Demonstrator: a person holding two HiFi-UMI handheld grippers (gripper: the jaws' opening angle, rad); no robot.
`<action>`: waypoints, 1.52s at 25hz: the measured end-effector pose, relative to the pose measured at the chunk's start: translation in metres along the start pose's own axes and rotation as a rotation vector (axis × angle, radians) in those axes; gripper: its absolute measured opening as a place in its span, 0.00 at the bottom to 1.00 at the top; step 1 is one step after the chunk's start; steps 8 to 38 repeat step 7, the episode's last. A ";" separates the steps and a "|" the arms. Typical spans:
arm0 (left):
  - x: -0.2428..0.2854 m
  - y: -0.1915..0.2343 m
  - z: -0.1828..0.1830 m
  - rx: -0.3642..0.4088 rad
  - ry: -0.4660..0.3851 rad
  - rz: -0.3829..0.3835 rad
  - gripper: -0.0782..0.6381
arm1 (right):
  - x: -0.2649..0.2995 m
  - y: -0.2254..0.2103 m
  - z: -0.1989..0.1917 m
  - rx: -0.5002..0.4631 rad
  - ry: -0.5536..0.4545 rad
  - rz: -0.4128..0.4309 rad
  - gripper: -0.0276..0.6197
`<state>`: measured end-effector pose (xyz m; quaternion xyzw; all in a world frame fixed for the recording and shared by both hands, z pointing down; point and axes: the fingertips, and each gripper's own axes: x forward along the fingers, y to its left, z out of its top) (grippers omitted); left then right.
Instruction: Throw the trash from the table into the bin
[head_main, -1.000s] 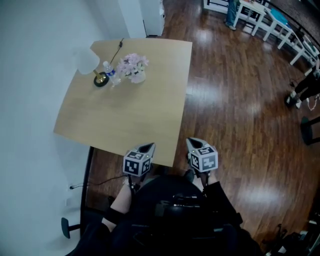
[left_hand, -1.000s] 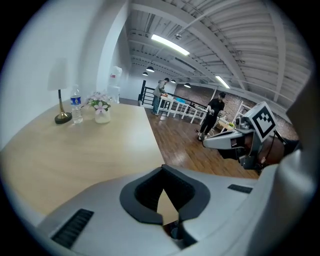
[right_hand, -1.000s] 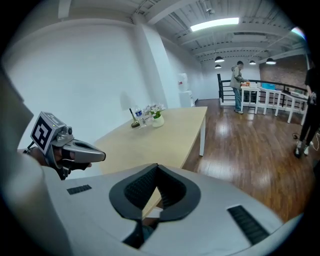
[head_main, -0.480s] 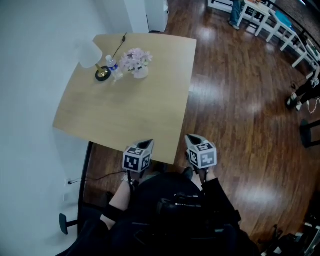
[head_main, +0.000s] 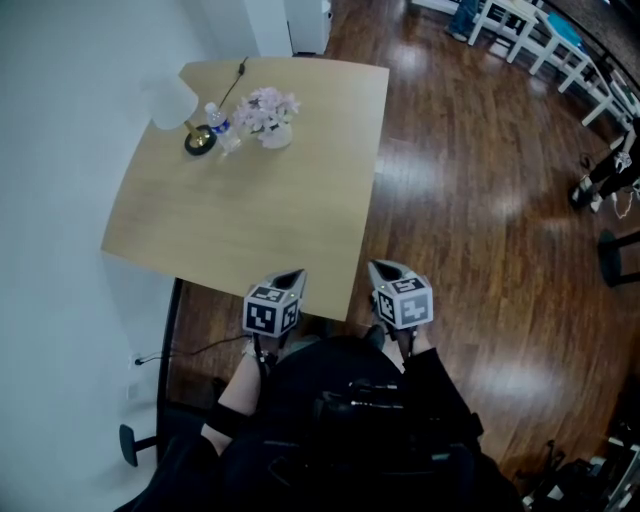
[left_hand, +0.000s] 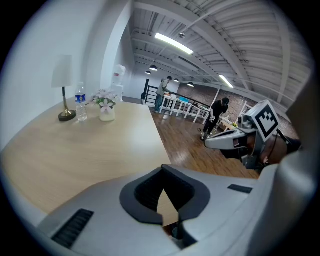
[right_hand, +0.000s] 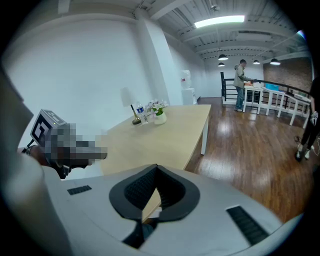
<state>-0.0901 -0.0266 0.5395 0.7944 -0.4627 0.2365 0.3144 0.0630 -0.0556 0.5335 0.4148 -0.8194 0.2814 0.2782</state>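
While you hold left gripper and right gripper by worktop's near edge, both sets of fingers closed, empty. Bottle upright at far corner, between lamp and flowers.

Wooden table: lamp, water bottle, flower vase grouped at far corner

The label on the bottle is unreadable.

An open loft-style office hall.
Dark wooden floor, one light table, white chairs at upper right, tube lights on a bare ceiling.
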 end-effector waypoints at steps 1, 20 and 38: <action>0.001 -0.001 0.000 0.000 0.001 -0.001 0.11 | 0.000 0.000 -0.001 0.000 0.001 0.001 0.04; 0.002 -0.001 0.004 0.008 0.000 -0.004 0.11 | 0.001 -0.001 0.001 -0.001 0.004 0.000 0.04; 0.002 -0.001 0.004 0.008 0.000 -0.004 0.11 | 0.001 -0.001 0.001 -0.001 0.004 0.000 0.04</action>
